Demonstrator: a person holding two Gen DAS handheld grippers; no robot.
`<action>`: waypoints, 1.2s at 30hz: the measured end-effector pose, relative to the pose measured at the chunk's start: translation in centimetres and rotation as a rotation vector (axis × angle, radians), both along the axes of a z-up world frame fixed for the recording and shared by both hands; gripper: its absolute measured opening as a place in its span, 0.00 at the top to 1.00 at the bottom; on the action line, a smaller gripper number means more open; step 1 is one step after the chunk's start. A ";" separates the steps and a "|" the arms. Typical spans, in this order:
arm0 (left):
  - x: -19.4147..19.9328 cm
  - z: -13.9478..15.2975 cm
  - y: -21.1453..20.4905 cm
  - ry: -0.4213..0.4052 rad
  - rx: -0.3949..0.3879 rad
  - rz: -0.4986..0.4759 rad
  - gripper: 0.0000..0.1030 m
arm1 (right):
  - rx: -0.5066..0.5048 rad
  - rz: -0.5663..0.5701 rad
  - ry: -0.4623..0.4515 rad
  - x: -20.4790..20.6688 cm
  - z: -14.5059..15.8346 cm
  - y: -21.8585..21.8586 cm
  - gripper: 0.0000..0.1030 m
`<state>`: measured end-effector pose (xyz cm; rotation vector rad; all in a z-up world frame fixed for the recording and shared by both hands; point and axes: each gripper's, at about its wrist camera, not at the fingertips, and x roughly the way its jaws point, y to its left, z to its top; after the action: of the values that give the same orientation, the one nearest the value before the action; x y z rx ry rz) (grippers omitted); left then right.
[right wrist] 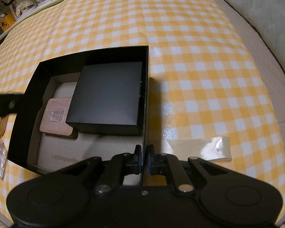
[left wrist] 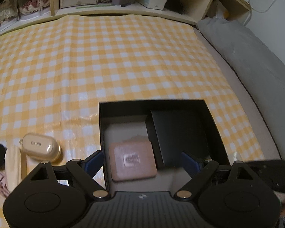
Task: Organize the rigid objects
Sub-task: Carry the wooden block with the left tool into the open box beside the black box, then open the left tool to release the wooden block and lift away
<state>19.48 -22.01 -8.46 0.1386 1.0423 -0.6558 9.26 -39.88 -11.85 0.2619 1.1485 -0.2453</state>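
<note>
Two items already sit in the black box (right wrist: 47,70); my right gripper (right wrist: 144,158) pinches its right wall, my left gripper (left wrist: 142,163) gapes empty. Next, fetching the beige case (left wrist: 40,147) off the cloth's left edge.

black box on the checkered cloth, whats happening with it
A person with a gripper in each hand is sorting items into the black box. The right gripper is shut on the box's side wall, steadying it. The left gripper hangs open above the pink square case, which lies inside beside a smaller black box. A beige case waits outside.
</note>
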 end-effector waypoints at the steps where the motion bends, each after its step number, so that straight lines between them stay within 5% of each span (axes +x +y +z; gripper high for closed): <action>1: -0.3 0.1 0.1 0.006 -0.001 -0.008 0.14 | -0.001 0.000 0.001 0.0 -0.1 0.0 0.93; 3: -0.9 0.3 0.2 0.022 -0.003 -0.020 0.21 | -0.001 0.000 0.001 0.0 0.0 0.0 0.93; 10: -2.2 -1.0 -1.3 0.111 0.086 -0.091 0.88 | -0.004 0.001 0.004 0.1 -0.1 0.0 0.94; 18: -0.1 -6.0 -2.8 0.143 0.227 -0.024 0.94 | -0.005 0.001 0.004 0.1 0.0 0.2 0.93; 25: 2.1 -5.9 -4.1 0.076 0.207 0.034 0.93 | -0.003 0.004 0.006 0.0 -0.1 0.0 0.93; 36: 4.7 -5.3 -4.8 0.078 0.135 0.050 0.93 | -0.004 0.004 0.008 0.1 0.0 0.0 0.93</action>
<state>24.19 -26.85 -13.78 0.2050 1.1622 -0.5490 9.36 -39.85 -11.89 0.2559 1.1560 -0.2454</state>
